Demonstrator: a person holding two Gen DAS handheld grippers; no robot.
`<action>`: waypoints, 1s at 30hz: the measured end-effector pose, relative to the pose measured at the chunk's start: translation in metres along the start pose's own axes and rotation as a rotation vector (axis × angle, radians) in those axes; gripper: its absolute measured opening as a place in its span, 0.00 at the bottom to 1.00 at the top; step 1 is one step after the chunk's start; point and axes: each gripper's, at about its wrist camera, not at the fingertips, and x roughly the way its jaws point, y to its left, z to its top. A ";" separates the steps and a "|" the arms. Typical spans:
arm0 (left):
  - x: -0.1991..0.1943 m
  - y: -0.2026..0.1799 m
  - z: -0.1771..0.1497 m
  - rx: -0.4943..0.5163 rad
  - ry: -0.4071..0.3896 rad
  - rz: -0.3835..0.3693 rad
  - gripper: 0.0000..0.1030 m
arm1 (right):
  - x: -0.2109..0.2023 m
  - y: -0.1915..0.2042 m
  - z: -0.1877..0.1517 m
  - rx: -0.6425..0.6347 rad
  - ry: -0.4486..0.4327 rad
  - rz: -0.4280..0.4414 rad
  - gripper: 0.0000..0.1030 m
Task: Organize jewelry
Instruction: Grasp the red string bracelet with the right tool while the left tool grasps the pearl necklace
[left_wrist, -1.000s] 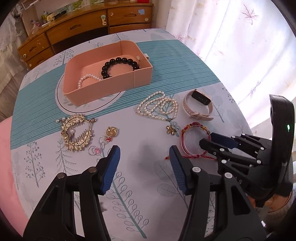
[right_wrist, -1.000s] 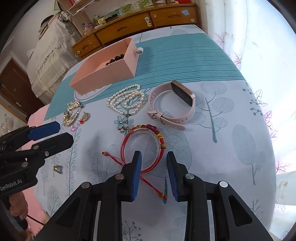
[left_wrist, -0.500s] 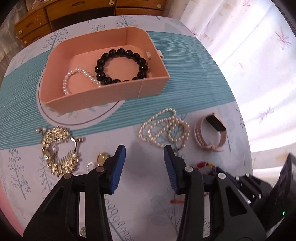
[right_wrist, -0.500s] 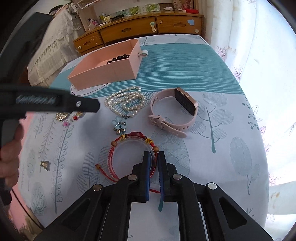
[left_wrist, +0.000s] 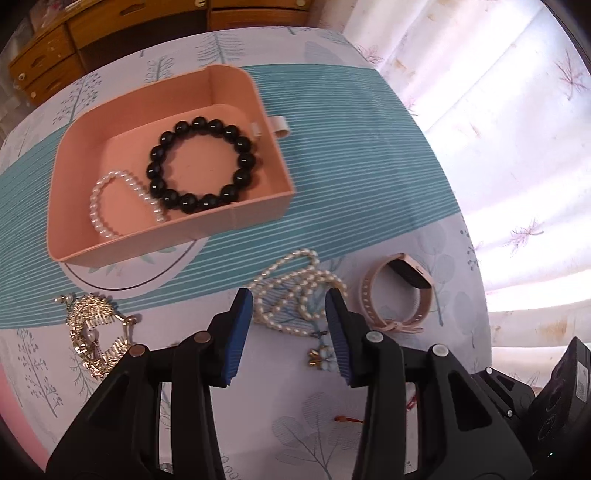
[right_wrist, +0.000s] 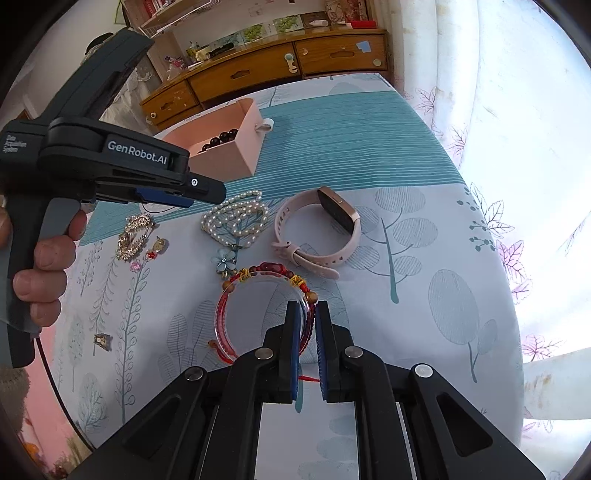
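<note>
My right gripper (right_wrist: 306, 310) is shut on the near side of the red string bracelet (right_wrist: 269, 269), which lies on the patterned tablecloth. My left gripper (left_wrist: 289, 299) points steeply down, open, with its fingertips on either side of the white pearl necklace (left_wrist: 312, 275) below them. The pads do not press on the pearls. Just beyond stands the pink box (left_wrist: 255, 210), holding a black bead bracelet (left_wrist: 188, 201) and a small pearl bracelet (left_wrist: 99, 218). A pink smartwatch (right_wrist: 338, 210) lies right of the necklace (right_wrist: 236, 218).
A gold hair comb (left_wrist: 92, 332) and small earrings (right_wrist: 155, 247) lie left of the necklace, with a tiny gold piece (right_wrist: 101, 339) nearer the table's left edge. A wooden dresser (right_wrist: 277, 70) stands behind the table and a curtain (right_wrist: 517, 110) hangs to the right.
The left gripper moved forward over the pearl necklace, toward the box, and its jaws narrowed. The right gripper's jaws came together on the red bracelet.
</note>
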 end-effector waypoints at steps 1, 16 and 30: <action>0.002 -0.004 0.000 0.009 0.004 -0.004 0.37 | 0.000 -0.001 0.000 0.005 0.002 0.004 0.08; 0.026 -0.029 0.007 0.000 0.047 0.005 0.33 | -0.003 -0.009 -0.004 0.030 0.001 -0.004 0.08; 0.054 -0.060 0.015 0.068 0.084 0.131 0.33 | -0.006 -0.013 -0.004 0.050 -0.004 -0.005 0.08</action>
